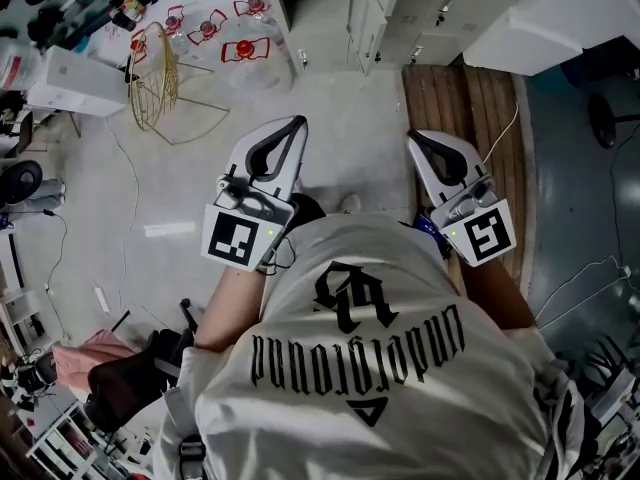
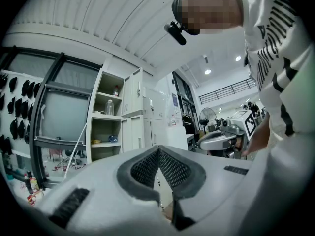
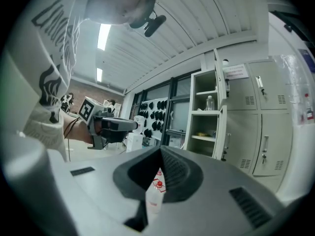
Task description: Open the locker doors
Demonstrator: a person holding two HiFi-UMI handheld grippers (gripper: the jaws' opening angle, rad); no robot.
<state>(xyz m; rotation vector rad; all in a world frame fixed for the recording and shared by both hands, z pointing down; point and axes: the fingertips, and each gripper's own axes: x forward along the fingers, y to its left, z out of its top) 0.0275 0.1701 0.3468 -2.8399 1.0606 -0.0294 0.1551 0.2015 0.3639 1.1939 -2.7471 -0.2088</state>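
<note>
Slippage is the risk: left hand-held gripper [image 1: 296,122] and right hand-held gripper [image 1: 414,138] are pinched closed on nothing, lockers [image 1: 420,13] well ahead, so closed jaws might skid off a handle [image 3: 265,150].

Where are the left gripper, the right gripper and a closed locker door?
left gripper [image 1: 298,121]: head view, where its shut tips meet.
right gripper [image 1: 411,136]: head view, where its shut tips meet.
closed locker door [image 3: 273,141]: right gripper view, middle of the panel.
</note>
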